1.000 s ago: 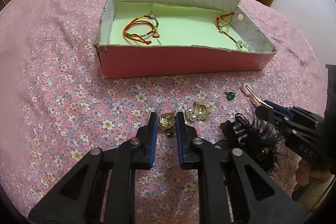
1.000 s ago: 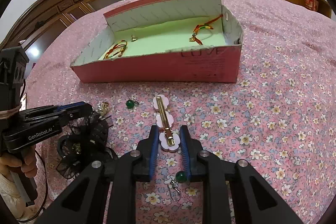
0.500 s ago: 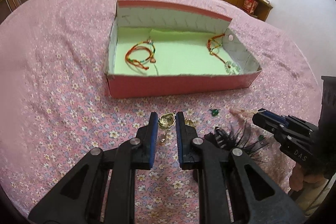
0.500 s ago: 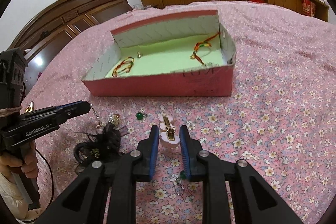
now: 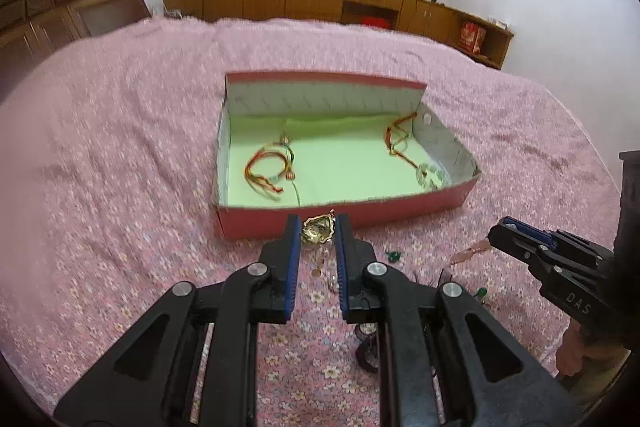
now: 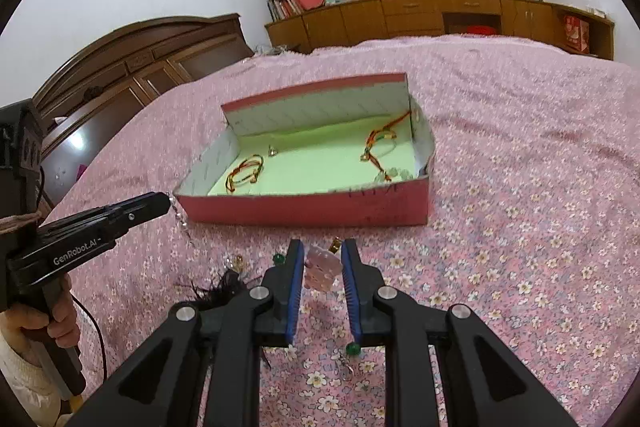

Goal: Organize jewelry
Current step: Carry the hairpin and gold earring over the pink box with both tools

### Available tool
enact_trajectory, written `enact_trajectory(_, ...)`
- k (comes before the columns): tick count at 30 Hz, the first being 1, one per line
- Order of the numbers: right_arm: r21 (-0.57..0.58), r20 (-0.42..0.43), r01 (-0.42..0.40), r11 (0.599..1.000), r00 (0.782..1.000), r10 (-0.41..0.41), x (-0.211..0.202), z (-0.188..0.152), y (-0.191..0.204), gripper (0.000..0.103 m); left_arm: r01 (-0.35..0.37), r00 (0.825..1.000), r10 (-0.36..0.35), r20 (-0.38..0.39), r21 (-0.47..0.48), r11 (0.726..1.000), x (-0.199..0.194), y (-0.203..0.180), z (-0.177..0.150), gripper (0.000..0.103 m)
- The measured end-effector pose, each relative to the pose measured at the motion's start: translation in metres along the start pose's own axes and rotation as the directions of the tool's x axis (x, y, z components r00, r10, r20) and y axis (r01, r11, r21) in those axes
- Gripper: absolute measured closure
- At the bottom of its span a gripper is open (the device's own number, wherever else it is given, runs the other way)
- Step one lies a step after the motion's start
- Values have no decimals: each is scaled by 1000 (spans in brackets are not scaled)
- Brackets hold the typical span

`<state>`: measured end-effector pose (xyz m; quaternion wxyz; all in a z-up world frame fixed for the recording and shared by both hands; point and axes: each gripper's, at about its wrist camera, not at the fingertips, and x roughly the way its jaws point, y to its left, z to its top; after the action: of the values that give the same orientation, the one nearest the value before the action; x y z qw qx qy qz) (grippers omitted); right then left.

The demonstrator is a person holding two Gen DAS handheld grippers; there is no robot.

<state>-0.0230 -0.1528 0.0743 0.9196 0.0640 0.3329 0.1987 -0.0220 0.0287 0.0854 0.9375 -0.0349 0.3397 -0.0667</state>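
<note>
Seen from the left wrist: left gripper (image 5: 317,235) clamped on a gold earring (image 5: 318,230), raised over the flowered pink bedspread (image 5: 100,187) just short of the pink box (image 5: 400,213); bead chain of the earring dangling below the pads, blurred. Inside the box, on the pale green lining (image 5: 340,163), a red-and-yellow cord bracelet (image 5: 266,169) at left and a second cord piece with clear beads (image 5: 412,155) at right against the wall. Further right, a small green earring (image 5: 394,256) on the cover, then the right gripper (image 5: 500,233) entering from the edge, a pale pink piece sticking out at its tip; the grip itself not readable from here. Seen from the right wrist: at far left a hand (image 6: 48,323) around the left tool's handle, the beaded chain (image 6: 182,219) hanging from its tip, the gold part hidden. A black feathered ornament (image 6: 218,291) on the cover below it, barely visible in the other view. At centre, right gripper (image 6: 322,267) clenched on a pink flower hair clip (image 6: 322,269), gold bar end poking up. Below, a green bead earring (image 6: 352,349) lying on the cover.
</note>
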Motion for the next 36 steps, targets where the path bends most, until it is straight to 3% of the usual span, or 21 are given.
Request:
enact_trajectory(18,-26,150,32,999,988,-28,-18,29,11,82,-19,985,18,169,4,1000,-6,-9,18,94)
enact_trajectory(27,-28,202,46,999,979,-40,-14,49,10,82,-36,978,36,205,0,999,3,-9,27,94)
enact_trajectory(36,-19,202,48,999,979,-43,7,61,8,82,-52,974,51,219,0,999,20,-6,34,94)
